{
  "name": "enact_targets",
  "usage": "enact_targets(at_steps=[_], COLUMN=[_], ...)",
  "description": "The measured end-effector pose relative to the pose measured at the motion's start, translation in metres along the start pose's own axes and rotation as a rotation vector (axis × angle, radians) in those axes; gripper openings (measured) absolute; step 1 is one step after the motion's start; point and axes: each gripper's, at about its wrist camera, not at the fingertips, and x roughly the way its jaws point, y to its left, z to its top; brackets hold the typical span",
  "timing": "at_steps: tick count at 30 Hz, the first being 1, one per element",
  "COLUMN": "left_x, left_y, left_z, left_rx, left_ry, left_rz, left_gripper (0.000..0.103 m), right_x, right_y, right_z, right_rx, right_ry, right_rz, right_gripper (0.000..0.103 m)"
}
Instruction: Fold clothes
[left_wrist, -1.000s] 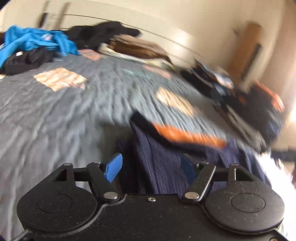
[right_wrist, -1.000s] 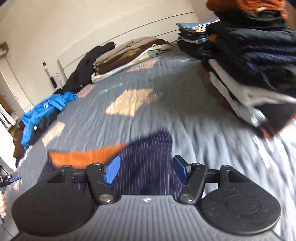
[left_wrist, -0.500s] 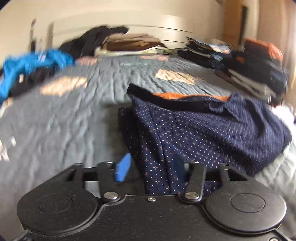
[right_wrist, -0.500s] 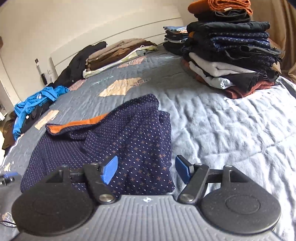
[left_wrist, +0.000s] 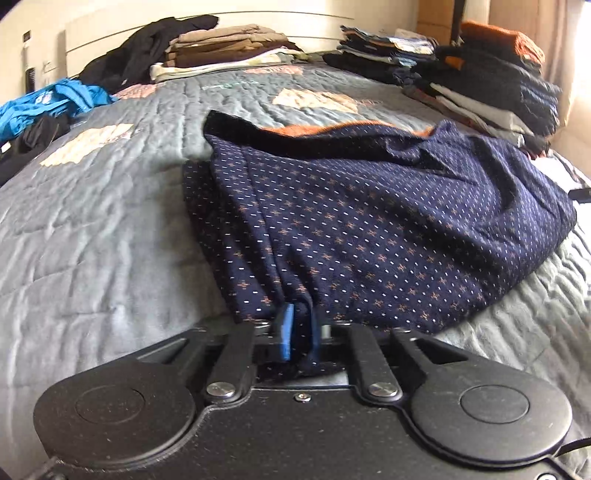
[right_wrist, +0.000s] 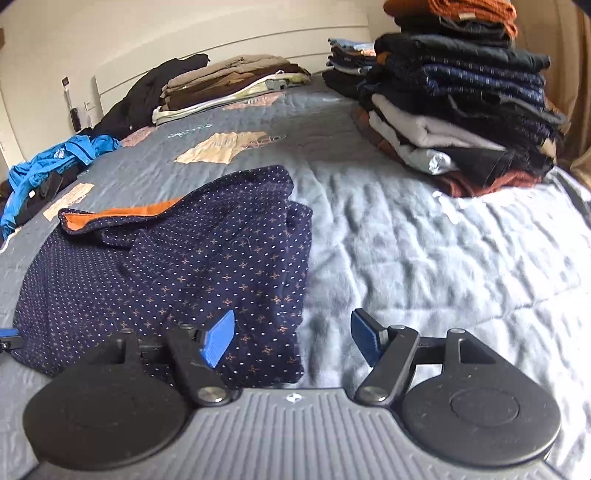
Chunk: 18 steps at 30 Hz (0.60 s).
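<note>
Left hand-held gripper (left_wrist: 299, 328) has just closed, pinching the near edge of the navy dotted shirt (left_wrist: 369, 221) lying crumpled on the bed (left_wrist: 92, 221). Right hand-held gripper (right_wrist: 291, 338) hangs wide open over the shirt's corner, gripping nothing

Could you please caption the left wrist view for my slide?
Left gripper pinches the navy dotted garment's near edge on the grey quilt.

Bed (right_wrist: 424, 251) covered by grey quilted bedspread with pale patches. Cream wall (right_wrist: 221, 33) behind a pale headboard (left_wrist: 110, 33). Daylight enters from the right.
</note>
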Motion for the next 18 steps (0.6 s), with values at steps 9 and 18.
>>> enact_targets(at_steps=[9, 18], left_x=[-0.042, -0.039], left_y=[0.04, 0.012], left_z=[-0.004, 0.0], left_rx=[-0.115, -0.038], left_ry=[-0.084, -0.106], left_rz=[0.003, 0.013], left_gripper=[0.0, 0.049], right_x=[0.001, 0.003], right_y=[0.008, 0.008], right_z=[0.0, -0.001], right_rx=[-0.012, -0.013], right_ry=[0.018, 0.028], right_rz=[0.034, 0.029], right_gripper=[0.069, 0.07])
